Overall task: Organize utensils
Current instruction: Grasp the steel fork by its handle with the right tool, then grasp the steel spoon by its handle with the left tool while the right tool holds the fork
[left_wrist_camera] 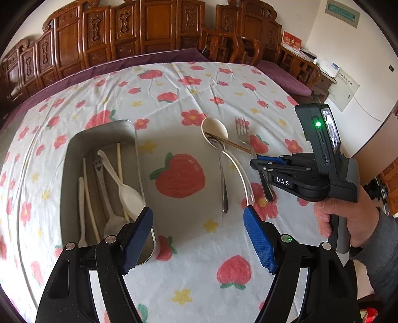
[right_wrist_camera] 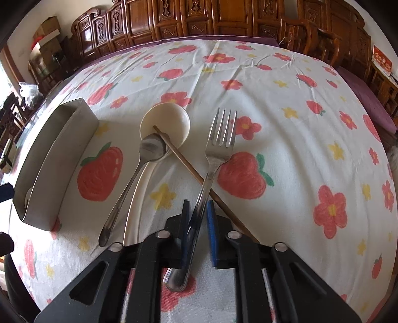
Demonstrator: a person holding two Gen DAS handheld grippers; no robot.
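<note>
The right tongs (right_wrist_camera: 199,223) straddle the handle of a steel fork (right_wrist_camera: 219,144) on a surface draped in a strawberry-and-flower cloth (right_wrist_camera: 286,124). The blue pads (right_wrist_camera: 211,231) sit close on either side of the handle, though whether they actually pinch it cannot be told from the right wrist view. The fork lies flat with its tines pointing away toward the carved wooden chairs (right_wrist_camera: 199,17) along the far side, and its handle crosses over a single brown chopstick (right_wrist_camera: 189,169) that runs diagonally beneath it.

The chopstick's far tip rests in the bowl of a cream-coloured ladle-style spoon (right_wrist_camera: 165,124), where the head of a metal spoon (right_wrist_camera: 151,149) also lies. The handles of both spoons trail back toward the near edge, side by side, just left of the fork.

To the left stands a rectangular metal tray (left_wrist_camera: 99,134). Inside it lie several pale utensils: white plastic spoons (left_wrist_camera: 126,193), a pair of cream chopsticks (left_wrist_camera: 89,198) and a grey spoon with a smiling face (left_wrist_camera: 98,166) on its handle.

The left tongs (left_wrist_camera: 199,231) hover spread wide and hold nothing, one pad above the tray's near corner and the other above the cloth near the cream spoon's handle end. From that side the person's right hand (left_wrist_camera: 348,223) is seen wrapped around the grey grip of the other tool, its green light (left_wrist_camera: 317,123) lit.
</note>
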